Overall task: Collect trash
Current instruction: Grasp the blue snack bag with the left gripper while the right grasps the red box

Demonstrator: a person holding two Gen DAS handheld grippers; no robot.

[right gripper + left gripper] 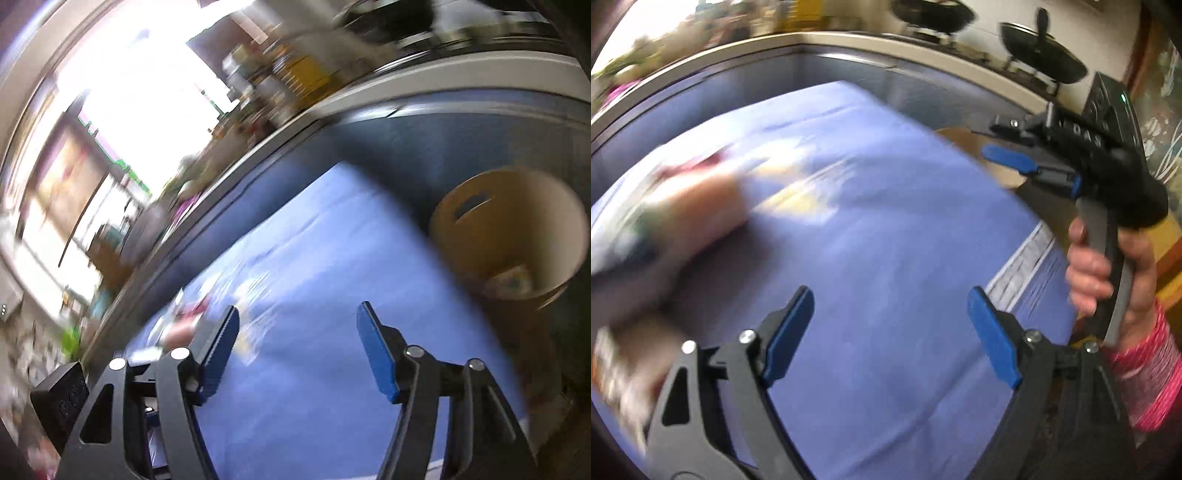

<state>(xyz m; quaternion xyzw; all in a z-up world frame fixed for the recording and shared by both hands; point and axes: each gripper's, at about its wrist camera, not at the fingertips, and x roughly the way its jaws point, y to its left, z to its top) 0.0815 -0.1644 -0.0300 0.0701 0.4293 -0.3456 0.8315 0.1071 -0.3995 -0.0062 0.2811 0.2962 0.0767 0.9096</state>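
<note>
Blue tablecloth (886, 229), two black pans (1043, 51) on the counter (849, 38) behind.

Smeared litter (746, 184) on the blue cloth (886, 240) unreadable, bin (509, 236) contents indistinct, counter clutter (266, 74) blurred

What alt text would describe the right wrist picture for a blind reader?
An open, empty right gripper hangs over a blue tablecloth strewn with blurred litter. A round tan bin stands past the table's right edge.

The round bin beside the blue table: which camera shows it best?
The right wrist view: the round bin shows its open mouth, handle slot and something lying inside. The left wrist view catches only a blurred tan sliver behind the right gripper.
</note>
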